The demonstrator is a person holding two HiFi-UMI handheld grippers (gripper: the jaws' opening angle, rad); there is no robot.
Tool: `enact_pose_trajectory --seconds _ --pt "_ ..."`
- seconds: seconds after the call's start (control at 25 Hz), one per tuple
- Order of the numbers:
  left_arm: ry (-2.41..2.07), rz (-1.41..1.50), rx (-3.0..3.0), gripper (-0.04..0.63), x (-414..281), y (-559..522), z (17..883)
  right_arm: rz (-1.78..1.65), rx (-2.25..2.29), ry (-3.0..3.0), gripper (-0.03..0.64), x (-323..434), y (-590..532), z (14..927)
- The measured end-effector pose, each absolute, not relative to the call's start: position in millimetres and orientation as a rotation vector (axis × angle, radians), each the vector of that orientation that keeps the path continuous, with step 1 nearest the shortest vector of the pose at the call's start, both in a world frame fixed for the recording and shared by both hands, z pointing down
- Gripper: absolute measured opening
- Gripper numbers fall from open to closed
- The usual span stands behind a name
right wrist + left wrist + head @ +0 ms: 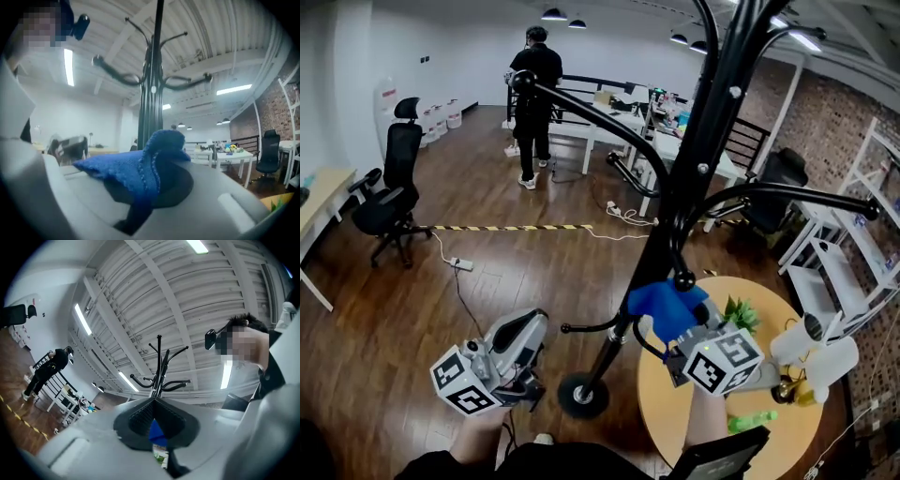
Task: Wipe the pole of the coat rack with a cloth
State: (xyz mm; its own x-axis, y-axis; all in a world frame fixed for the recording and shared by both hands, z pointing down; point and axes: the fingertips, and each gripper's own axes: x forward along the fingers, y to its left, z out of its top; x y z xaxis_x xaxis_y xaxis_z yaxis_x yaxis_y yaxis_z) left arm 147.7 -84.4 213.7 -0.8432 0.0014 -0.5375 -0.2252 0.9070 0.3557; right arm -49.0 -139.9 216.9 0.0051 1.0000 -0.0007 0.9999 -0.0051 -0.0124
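Black coat rack (717,131) is seen running diagonally from its round base (581,396) at lower centre up to the top right of the head view. Blue cloth (661,302) is held at the lower part of the pole, just right of it; actual contact cannot be confirmed. Right gripper (675,323) is clamped on the cloth. In the right gripper view the cloth (136,164) is bunched over the closed jaws of the gripper (154,157), with the pole (152,93) rising straight behind it. Left gripper (530,330) is held low at lower left, apart from the pole. Its jaws are together with nothing gripped (154,401), and the rack (159,371) is seen beyond them. Round wooden table (656,412) with a green plant (741,314) is at lower right. A person (534,94) stands at upper centre-left, and an office chair (389,187) at far left.
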Motion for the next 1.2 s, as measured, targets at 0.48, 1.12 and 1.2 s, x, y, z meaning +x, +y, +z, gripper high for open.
enact_pose_trajectory --seconds 0.48,1.12,1.2 --pt "2.473 0.514 -0.205 0.000 146.9 -83.0 196.7 0.837 -2.339 -2.563 0.020 -70.3 -208.0 -6.5" --pt "2.463 0.551 -0.275 0.000 125.5 -97.8 203.0 0.914 -2.360 -2.637 0.018 -68.9 -234.2 -17.9" --pt "2.468 0.552 -0.242 0.000 131.1 -91.6 206.0 0.713 -2.356 -2.595 0.018 -68.5 -192.3 11.2"
